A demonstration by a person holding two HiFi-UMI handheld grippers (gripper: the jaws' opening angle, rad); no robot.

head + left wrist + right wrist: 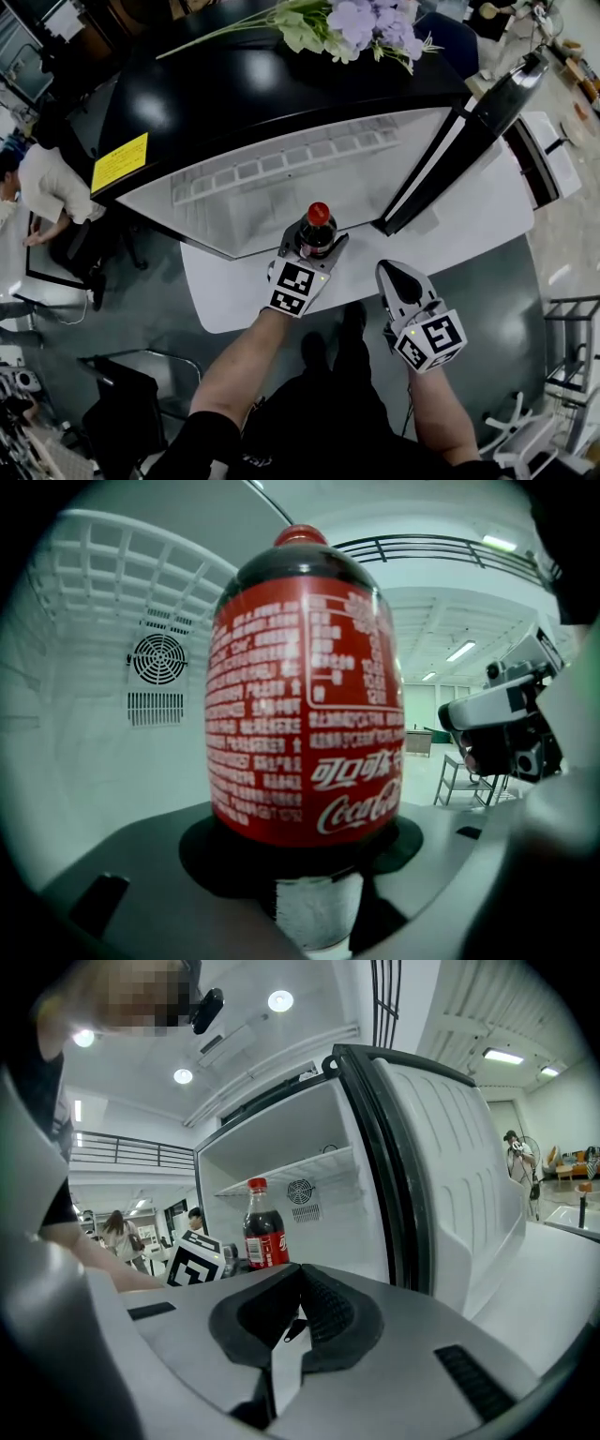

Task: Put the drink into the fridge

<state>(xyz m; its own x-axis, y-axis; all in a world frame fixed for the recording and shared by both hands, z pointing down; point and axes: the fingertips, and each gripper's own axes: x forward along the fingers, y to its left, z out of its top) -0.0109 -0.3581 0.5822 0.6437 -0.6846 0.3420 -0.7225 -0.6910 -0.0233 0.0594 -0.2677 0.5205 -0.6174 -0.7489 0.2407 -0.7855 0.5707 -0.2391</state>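
Coca-Cola bottle [305, 696] in left tongs [316, 241]

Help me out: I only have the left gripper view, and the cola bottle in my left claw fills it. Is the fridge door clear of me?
Observer: Yes. In the head view the fridge door stands swung open on your right, away from the cola bottle.
Operator: What about my right claw?
Observer: The right claw is shut on nothing. It is outside the fridge, nearer you than the bottle.
Operator: Is there anything on top I could knock?
Observer: Purple flowers lie at the far edge of the fridge's black top.
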